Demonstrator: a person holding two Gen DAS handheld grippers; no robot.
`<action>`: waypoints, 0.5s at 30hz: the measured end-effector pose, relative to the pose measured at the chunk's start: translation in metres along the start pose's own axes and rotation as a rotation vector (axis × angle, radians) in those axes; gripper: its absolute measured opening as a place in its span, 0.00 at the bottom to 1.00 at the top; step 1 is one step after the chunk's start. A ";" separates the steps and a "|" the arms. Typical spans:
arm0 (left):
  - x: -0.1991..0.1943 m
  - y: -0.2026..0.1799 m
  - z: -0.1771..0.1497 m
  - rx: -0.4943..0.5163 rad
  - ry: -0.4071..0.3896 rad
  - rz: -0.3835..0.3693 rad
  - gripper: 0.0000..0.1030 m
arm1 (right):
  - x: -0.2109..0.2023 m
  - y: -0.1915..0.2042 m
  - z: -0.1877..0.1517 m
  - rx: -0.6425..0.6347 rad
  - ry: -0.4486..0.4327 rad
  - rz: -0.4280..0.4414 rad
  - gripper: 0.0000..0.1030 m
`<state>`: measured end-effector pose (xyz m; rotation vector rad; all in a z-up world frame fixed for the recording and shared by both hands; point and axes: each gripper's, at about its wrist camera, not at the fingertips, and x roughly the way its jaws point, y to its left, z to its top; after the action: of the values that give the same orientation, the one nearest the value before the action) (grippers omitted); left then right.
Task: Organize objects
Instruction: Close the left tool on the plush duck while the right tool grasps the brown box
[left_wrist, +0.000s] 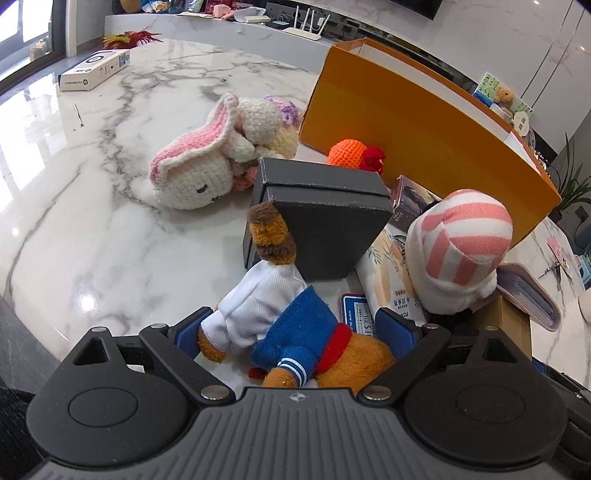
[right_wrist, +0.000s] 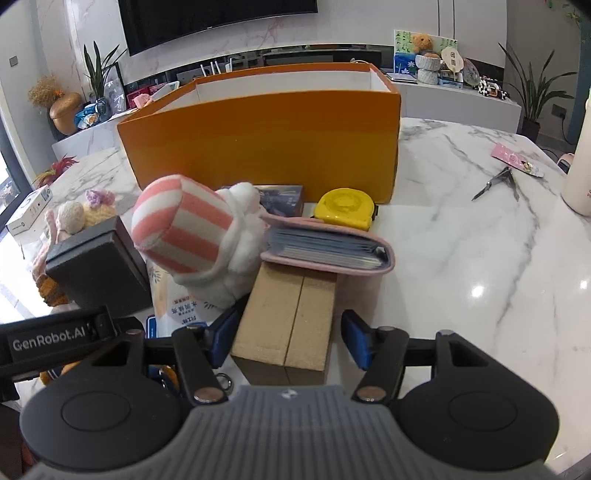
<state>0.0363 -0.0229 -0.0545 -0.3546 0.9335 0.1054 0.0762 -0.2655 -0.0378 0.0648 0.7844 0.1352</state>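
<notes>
The orange box (right_wrist: 266, 147) is sitting far back, contents hidden. Left gripper (left_wrist: 291, 332) is straddling the bear plush (left_wrist: 295, 332), wide; right gripper (right_wrist: 288, 332) is straddling the cardboard box (right_wrist: 288, 325), wide.

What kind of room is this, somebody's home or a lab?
Most likely a home living room. A big wall-mounted television hangs above a low console crowded with a teddy bear and potted plants, and the marble table holds soft toys and an orange box.

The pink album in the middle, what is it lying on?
The pink album lies on a brown cardboard box, overhanging its far end. Whatever is under that box is hidden. A yellow tape measure sits behind it.
</notes>
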 end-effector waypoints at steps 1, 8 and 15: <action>0.000 0.000 0.000 0.000 -0.001 -0.002 1.00 | 0.001 0.000 0.000 0.006 0.006 -0.003 0.62; 0.000 0.002 -0.002 -0.005 -0.017 -0.013 1.00 | 0.002 0.002 0.000 -0.018 0.017 0.002 0.54; -0.002 0.004 -0.001 0.007 -0.006 -0.027 0.99 | 0.001 0.001 0.001 -0.039 0.033 0.004 0.52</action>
<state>0.0335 -0.0197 -0.0546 -0.3605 0.9230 0.0785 0.0776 -0.2642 -0.0381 0.0271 0.8145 0.1561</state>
